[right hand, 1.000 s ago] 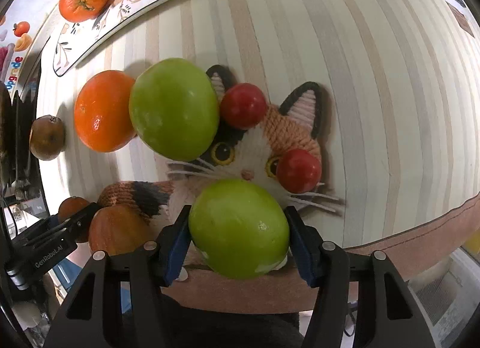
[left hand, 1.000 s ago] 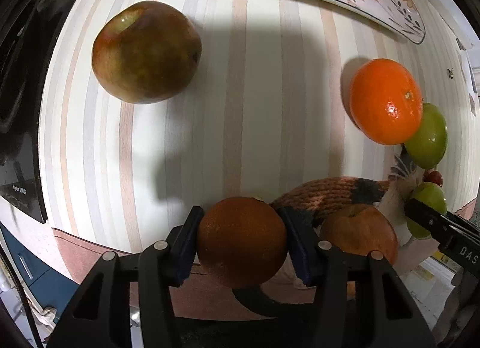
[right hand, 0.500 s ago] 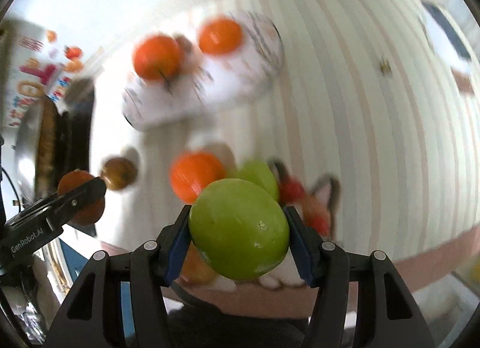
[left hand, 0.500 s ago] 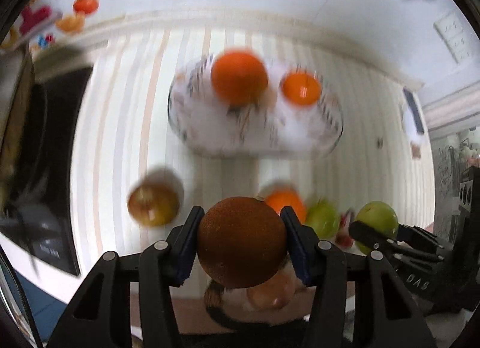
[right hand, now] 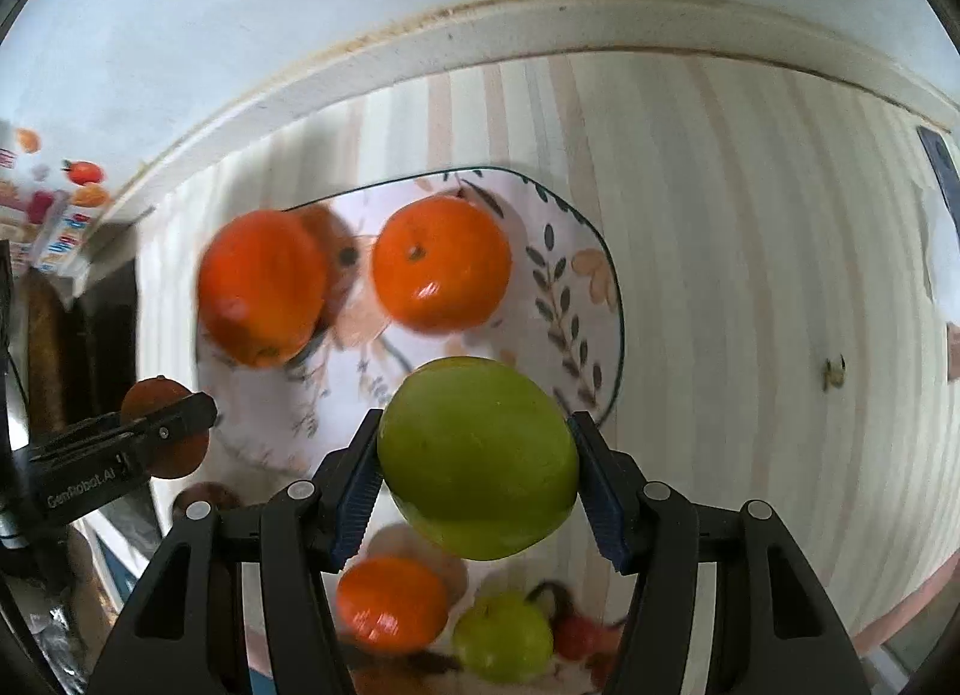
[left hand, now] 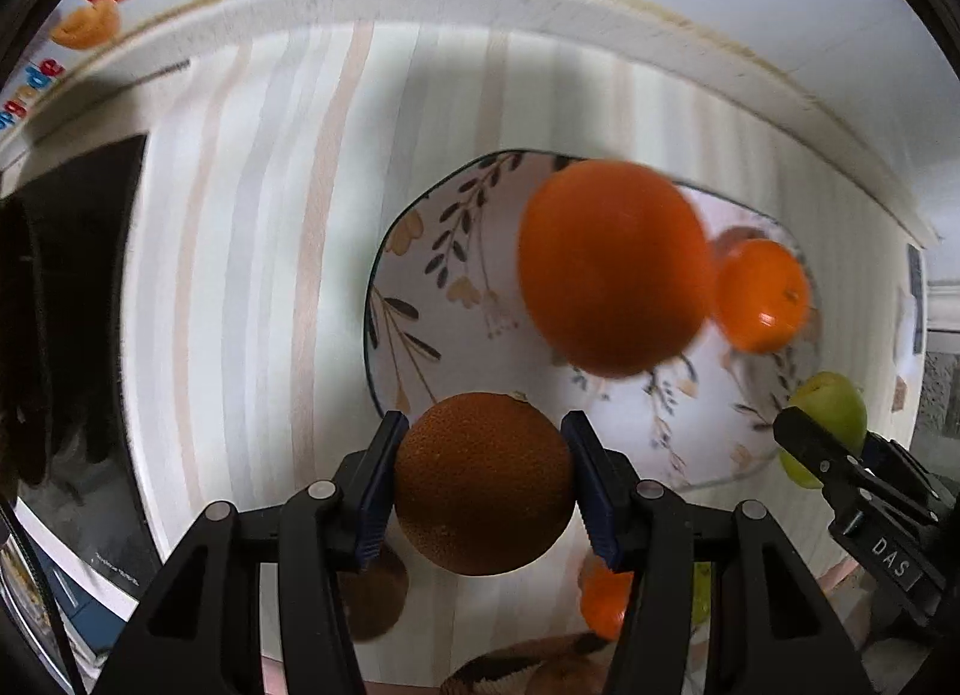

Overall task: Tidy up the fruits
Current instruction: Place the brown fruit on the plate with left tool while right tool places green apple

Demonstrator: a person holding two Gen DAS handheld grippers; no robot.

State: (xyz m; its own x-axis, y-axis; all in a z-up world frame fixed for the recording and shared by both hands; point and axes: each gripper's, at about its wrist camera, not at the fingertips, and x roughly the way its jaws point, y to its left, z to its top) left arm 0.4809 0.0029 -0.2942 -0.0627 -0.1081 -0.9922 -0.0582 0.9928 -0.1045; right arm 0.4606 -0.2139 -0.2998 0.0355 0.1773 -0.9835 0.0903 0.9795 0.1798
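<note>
Above the floral plate (left hand: 420,299), the left gripper (left hand: 483,482) clamps a dark orange (left hand: 483,482) and the right gripper (right hand: 477,458) a green apple (right hand: 477,458), each pinched at its widest part; both look firm, round, likely to roll.

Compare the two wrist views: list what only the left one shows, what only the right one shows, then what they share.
Only the left wrist view: the black appliance at the table's left edge, and the dark orange's pebbled skin up close in the left tongs.

Only the right wrist view: the small red fruits near the bottom, and the green apple filling the right tongs.

Both: the floral plate carrying two oranges, the striped tablecloth, and the other tongs at the frame edge.
</note>
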